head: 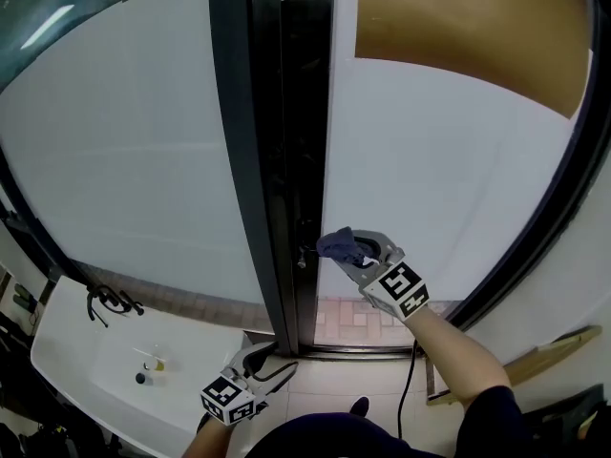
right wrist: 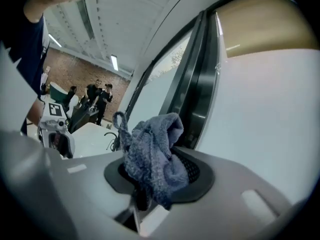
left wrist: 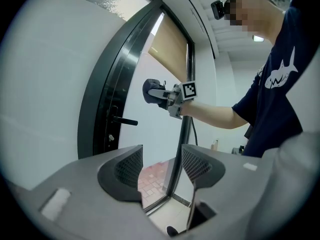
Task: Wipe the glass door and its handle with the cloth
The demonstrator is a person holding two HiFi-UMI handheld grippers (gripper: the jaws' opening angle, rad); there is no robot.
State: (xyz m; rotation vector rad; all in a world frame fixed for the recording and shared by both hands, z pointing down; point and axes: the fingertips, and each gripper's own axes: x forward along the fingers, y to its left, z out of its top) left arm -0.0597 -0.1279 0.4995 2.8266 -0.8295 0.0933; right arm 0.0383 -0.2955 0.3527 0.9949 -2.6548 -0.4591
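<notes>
A frosted glass door [head: 430, 160] in a dark frame [head: 272, 160] fills the head view. Its black lever handle [left wrist: 125, 121] sticks out from the frame. My right gripper [head: 350, 247] is shut on a bunched blue-grey cloth [head: 336, 243], held up at the door's edge by the handle [head: 302, 255]. In the right gripper view the cloth [right wrist: 152, 154] bulges out between the jaws of the right gripper [right wrist: 155, 171], with the frame just behind it. My left gripper [head: 260, 359] hangs low by the door's foot, open and empty [left wrist: 161, 169]; its view shows the right gripper [left wrist: 159, 94] with the cloth.
A white table [head: 86, 351] stands at the lower left with a black cable [head: 110, 301] and small items [head: 148, 361] on it. A wooden board [head: 516, 370] lies at the right. A cord [head: 410, 389] hangs below my right arm. Several people [right wrist: 97, 96] stand far behind.
</notes>
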